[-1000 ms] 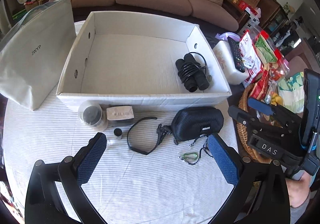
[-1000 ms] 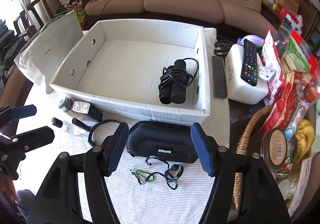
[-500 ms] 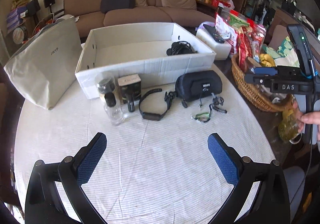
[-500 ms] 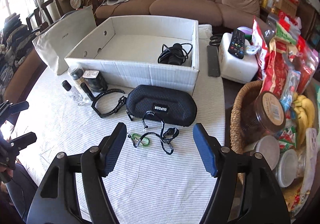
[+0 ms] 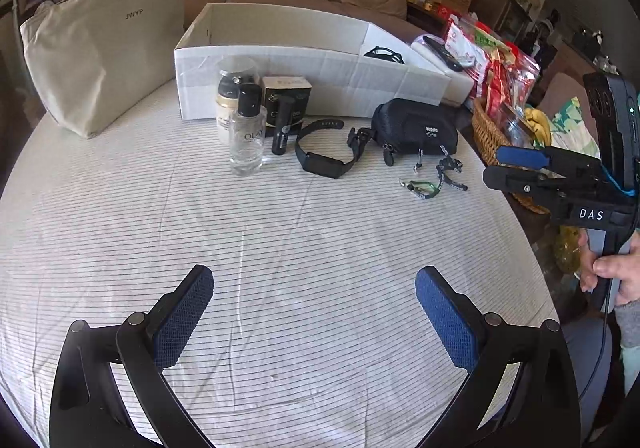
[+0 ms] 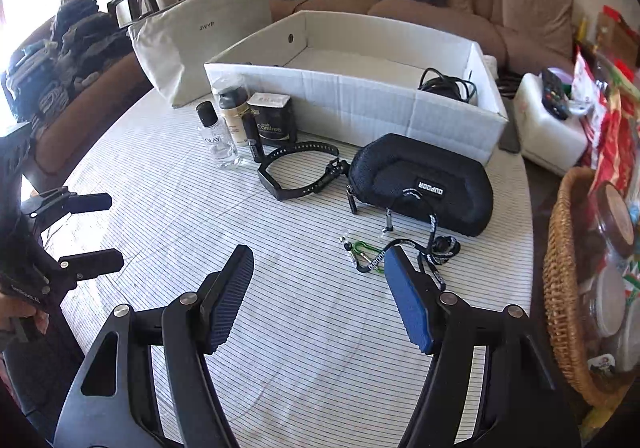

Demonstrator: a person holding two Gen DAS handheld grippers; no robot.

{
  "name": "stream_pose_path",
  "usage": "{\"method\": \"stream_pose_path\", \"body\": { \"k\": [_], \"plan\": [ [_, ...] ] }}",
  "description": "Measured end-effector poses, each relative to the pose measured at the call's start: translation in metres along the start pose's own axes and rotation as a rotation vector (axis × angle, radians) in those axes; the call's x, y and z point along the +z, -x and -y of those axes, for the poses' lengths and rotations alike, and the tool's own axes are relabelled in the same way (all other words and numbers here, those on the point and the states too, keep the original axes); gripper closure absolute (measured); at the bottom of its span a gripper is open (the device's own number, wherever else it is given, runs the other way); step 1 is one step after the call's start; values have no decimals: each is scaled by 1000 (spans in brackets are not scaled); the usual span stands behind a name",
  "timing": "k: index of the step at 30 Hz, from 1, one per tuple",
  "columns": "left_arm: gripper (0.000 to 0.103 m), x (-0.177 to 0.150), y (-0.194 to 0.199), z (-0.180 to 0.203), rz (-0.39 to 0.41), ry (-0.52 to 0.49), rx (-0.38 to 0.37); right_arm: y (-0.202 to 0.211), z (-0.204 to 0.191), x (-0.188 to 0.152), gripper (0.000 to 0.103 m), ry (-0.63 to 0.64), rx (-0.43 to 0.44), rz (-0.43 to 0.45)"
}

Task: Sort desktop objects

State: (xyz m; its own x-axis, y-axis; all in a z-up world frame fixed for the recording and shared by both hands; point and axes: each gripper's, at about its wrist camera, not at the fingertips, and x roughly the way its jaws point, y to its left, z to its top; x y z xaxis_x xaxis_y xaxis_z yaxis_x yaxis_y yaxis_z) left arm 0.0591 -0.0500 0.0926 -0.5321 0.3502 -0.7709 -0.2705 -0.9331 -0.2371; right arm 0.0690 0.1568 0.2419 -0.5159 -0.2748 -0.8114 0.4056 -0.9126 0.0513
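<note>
- The left gripper (image 5: 314,302) is seen with its jaws spread wide and nothing held; only bare striped cloth of the counter (image 5: 280,248) lies between them.
- The right gripper (image 6: 320,296) is likewise parted about midway with nothing gripped; the end of a lanyard with a green carabiner (image 6: 362,252) lies just beyond its right jaw, untouched.
- Both sets of jaws are judged to be held back from the objects, so no pick is yet under way.
- Ahead of the right jaws, a black zip case (image 6: 420,184) and a black wristband (image 6: 296,172) are laid flat just apart.
- Further ahead and left, a clear Olay bottle (image 6: 216,136), a cream pump bottle (image 6: 234,110), a small black tube (image 6: 253,140) and a dark boxed jar (image 6: 274,120) are stood upright in a tight cluster against the box wall, probably grouped as toiletries awaiting sorting.
- Behind them, a white cardboard box (image 6: 352,96) is left open-topped; only a black corded item (image 6: 448,86), not clearly identifiable, is seen in its far right corner.
- A beige pouch (image 6: 200,44) is stood left of the box; its contents cannot be seen.
- Far right of the jaws, a wicker basket (image 6: 560,288) is filled with jars and snack packets.
</note>
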Motion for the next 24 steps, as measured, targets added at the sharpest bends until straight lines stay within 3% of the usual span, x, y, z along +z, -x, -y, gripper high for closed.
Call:
{"method": "stream_pose_path", "body": {
  "k": [4,10,13,24],
  "plan": [
    [0,0,-10,6,-2,-16,-27,2,20,1,38,-82,-12,20],
    [0,13,-40,31,-14,-55,-78,-3,87,-21,38,-216,-96,-15],
    [0,20,-56,47,-24,-67,-108,-9,101,-30,38,-220,-120,-25],
    [0,30,-103,105,-63,-162,-175,-55,117,-39,42,-242,-17,-49]
  ]
}}
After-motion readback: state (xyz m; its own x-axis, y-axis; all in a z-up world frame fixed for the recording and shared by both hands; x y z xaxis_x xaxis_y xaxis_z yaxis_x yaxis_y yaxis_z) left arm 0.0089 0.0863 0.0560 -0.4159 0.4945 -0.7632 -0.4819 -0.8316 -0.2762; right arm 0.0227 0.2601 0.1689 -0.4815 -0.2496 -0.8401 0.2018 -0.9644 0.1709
